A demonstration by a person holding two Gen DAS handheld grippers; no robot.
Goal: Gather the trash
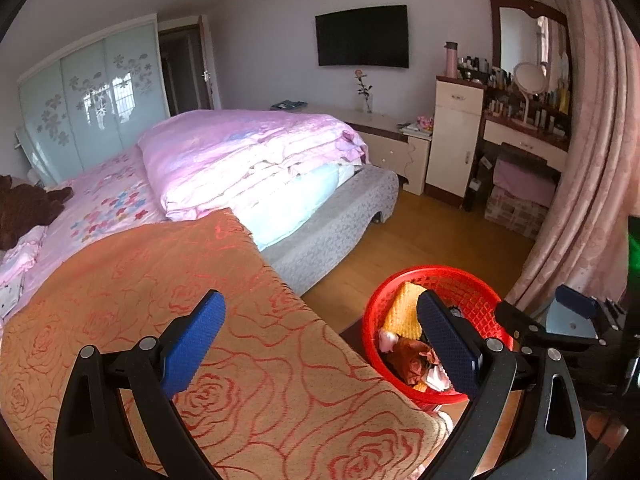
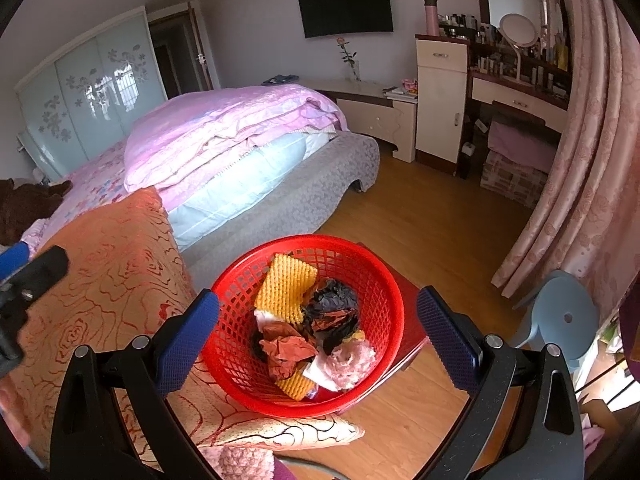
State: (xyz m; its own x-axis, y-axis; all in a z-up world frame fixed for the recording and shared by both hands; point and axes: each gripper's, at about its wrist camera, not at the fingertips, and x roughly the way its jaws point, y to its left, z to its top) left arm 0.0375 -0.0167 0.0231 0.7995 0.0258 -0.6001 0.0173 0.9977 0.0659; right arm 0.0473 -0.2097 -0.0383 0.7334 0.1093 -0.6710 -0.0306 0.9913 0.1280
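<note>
Both your grippers are spread wide with nothing between the fingers: your left gripper hangs over the orange blanket at lower centre, your right gripper over the one red basket in the middle of its frame. In the basket you can count two yellow foam pieces, one black bag, one brown paper wad and one pink foam net. The basket sits on one dark red stool.

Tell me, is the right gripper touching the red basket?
Apart. The right wrist view shows the open right gripper above the basket, both fingertips outside its rim.
</note>
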